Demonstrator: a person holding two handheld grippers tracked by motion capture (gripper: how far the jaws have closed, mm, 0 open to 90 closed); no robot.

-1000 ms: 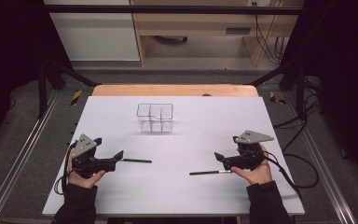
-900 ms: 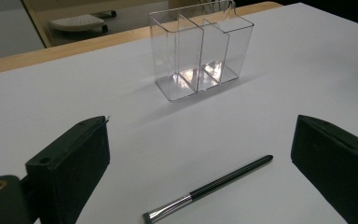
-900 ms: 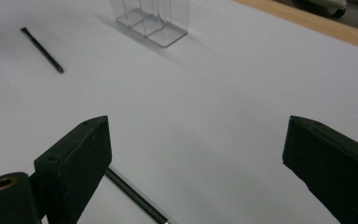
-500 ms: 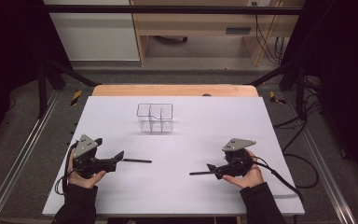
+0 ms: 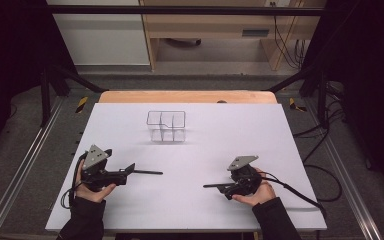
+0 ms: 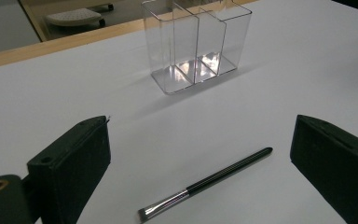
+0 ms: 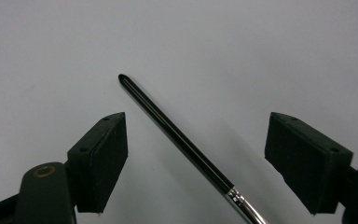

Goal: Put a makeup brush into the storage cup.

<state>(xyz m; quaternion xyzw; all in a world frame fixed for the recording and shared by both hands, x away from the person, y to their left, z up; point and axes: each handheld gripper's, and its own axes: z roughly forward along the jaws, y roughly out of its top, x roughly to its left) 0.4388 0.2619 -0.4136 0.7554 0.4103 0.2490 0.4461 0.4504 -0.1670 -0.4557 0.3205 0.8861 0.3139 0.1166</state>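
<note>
Black-handled brushes lie on the white table (image 5: 280, 130): one brush (image 6: 205, 183) between the wide-open left gripper (image 6: 200, 172) jaws, another brush (image 7: 182, 144) between the equally spread, empty right gripper (image 7: 196, 158). Farther back stands a clear acrylic organizer (image 5: 166, 125).

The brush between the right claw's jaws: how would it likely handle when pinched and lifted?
The brush has a thin, round, glossy handle, so it may roll or slip sideways as the jaws of the right claw close. It looks stiff and probably light. Lying flat on the table, it sits low, so the jaws likely need to reach nearly to the surface.
</note>
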